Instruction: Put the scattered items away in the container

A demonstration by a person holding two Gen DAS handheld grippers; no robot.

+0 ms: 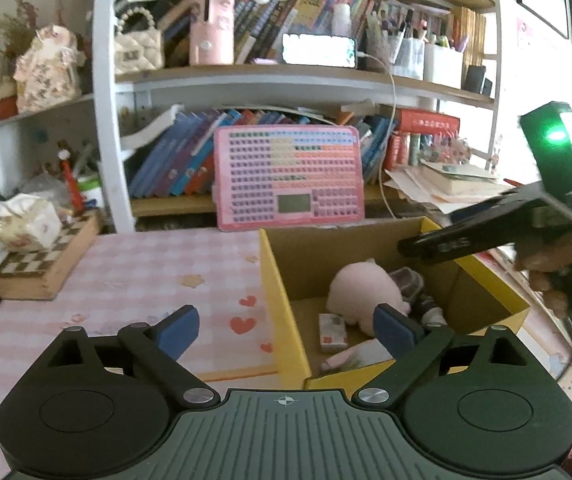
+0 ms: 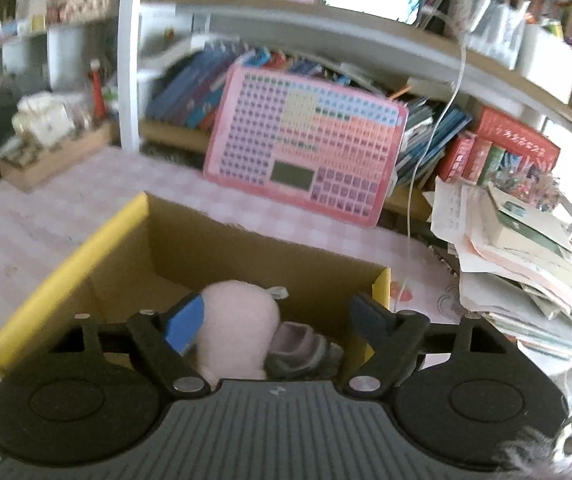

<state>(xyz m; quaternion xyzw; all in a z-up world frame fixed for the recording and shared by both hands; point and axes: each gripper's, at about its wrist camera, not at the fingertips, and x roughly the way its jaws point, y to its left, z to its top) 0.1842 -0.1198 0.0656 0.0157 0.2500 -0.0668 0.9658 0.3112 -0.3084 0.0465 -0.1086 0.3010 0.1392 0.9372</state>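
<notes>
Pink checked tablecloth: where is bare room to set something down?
The pink checked tablecloth lies bare between the chessboard box and the yellow cardboard box. Crowded: inside that box, and the paper stack on its other side.

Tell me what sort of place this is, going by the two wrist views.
Most likely a home study or a child's bedroom desk. Signs: white shelves crammed with books, a pink checked tablecloth with hearts, a pink toy keyboard, and a plush toy in the yellow-edged cardboard box.
</notes>
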